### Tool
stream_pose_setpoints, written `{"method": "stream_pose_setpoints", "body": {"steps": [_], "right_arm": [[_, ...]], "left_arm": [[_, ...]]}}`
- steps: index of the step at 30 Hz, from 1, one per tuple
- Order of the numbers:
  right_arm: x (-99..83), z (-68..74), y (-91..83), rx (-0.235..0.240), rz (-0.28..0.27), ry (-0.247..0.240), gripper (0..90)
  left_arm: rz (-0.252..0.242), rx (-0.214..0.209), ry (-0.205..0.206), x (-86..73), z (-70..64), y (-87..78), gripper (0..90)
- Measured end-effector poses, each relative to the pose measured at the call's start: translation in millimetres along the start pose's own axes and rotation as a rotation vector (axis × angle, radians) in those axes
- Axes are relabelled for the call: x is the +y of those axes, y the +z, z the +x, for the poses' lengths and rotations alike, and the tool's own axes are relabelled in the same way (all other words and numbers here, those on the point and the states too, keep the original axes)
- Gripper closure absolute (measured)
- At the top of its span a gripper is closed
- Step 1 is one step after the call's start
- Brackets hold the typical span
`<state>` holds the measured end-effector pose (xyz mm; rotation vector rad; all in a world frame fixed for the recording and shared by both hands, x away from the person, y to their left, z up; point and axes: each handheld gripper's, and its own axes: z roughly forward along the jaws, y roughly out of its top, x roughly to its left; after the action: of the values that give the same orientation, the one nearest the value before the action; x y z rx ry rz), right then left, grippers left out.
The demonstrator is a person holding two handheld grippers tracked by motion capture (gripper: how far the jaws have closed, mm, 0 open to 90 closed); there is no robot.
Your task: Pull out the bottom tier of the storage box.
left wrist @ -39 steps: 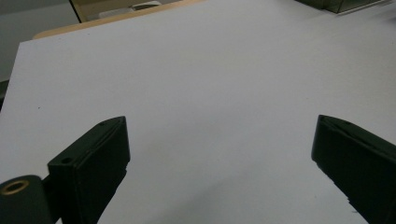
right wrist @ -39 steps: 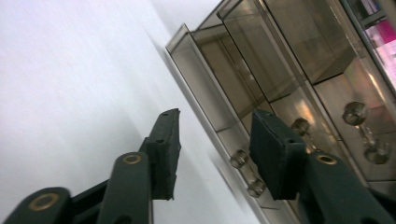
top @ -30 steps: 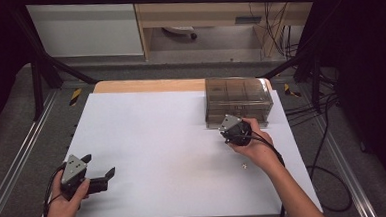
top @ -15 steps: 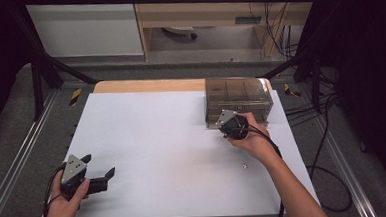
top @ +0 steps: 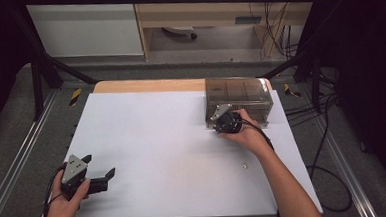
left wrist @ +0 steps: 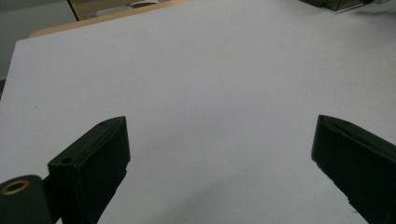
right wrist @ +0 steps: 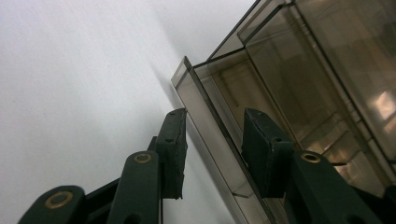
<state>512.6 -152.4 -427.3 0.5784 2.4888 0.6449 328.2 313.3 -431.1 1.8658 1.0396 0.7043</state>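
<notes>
- The clear smoky plastic box (top: pixel 238 98) sits at about 2 o'clock on the white desk (top: pixel 162 140), near its far right edge; in the right gripper view (right wrist: pixel 299 79) it runs out of the picture at the top and right.
- Through the tinted walls, inner dividers split the box into compartments; whether anything lies in them is hard to make out, and the ones seen close up look bare.
- A thin front panel (right wrist: pixel 208 121) of the box stands between the right gripper's fingers (right wrist: pixel 173 144), one finger on each side of it; the gap is narrow, but whether the pads actually press on the panel cannot be told.
- In the high view the right gripper (top: pixel 220 121) is at the box's near left corner, its fingers hidden under the grey plate and the hand (top: pixel 250 135).
- The left gripper (top: pixel 98 172) rests at about 8 o'clock, near the desk's near left corner, well apart from the box; its fingers (left wrist: pixel 100 158) are spread wide with bare desk between them.
- A tiny pale object (top: pixel 244 166) lies on the desk at about 4 o'clock, too small to identify.
</notes>
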Motion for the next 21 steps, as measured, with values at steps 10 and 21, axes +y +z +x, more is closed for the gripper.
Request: {"method": "stream_pose_setpoints", "body": {"steps": [10,21], "right_arm": [[-0.1,-3.9,2.4,0.039,0.021,-0.001,69.5],[-2.0,1.4,-11.3,0.078,0.048,-0.008,73.3]], "left_arm": [[-0.001,0.0,-0.004,-0.3,0.4,-0.2,4.5],[-0.001,-0.007,0.008,1.2,-1.2,0.7,4.6]]}}
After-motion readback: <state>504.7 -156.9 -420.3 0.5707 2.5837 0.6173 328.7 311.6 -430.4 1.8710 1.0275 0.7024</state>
